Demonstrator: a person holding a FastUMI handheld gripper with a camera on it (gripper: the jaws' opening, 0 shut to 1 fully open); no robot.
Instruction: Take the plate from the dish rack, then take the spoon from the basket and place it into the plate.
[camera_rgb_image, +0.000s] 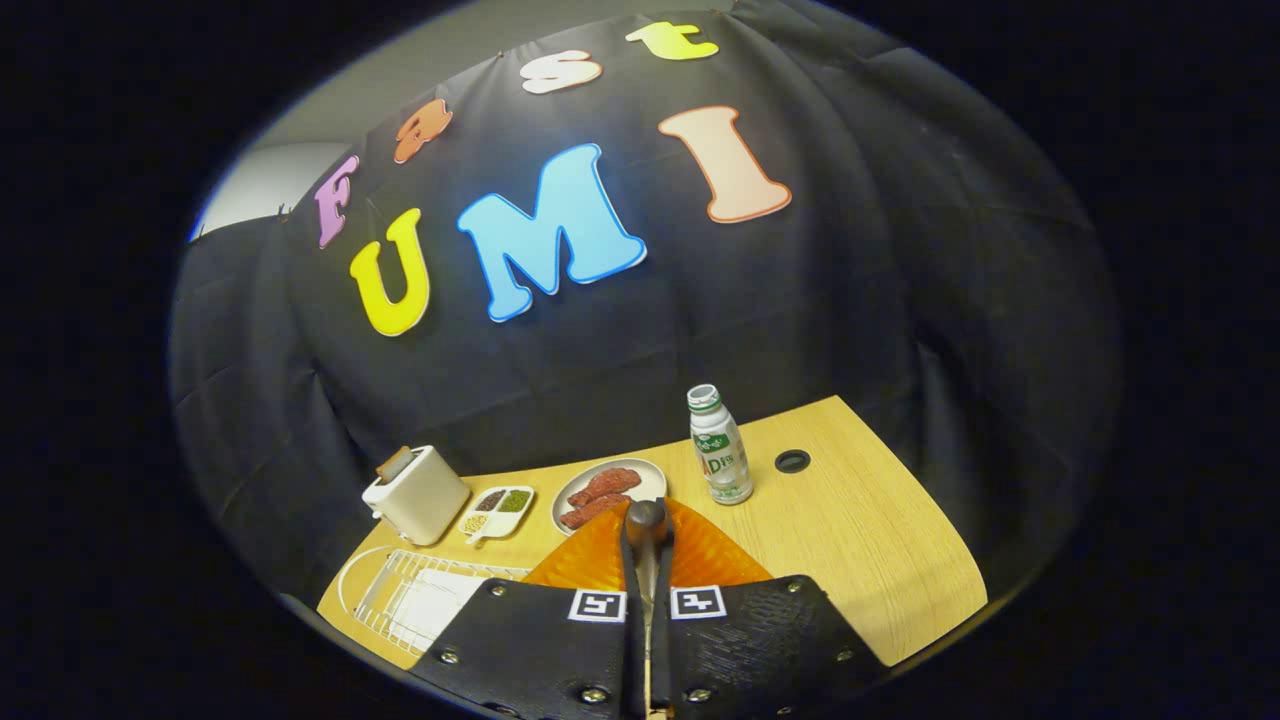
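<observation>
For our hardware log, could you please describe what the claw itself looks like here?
The claw has two broad, flat fingers with a textured surface, fastened by round metal screws. Each finger carries a square black-and-white fiducial marker near its tip. The fingers are closed on the spoon.

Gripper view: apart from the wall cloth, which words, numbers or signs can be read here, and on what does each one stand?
Bottle: green print on its label, too blurred to read.
Markers on the tool: black-and-white coded squares with no words. The tool's fingers are shut on the spoon, above the orange plate.
Toaster: no text seen.
Nothing can be quoted.
</observation>
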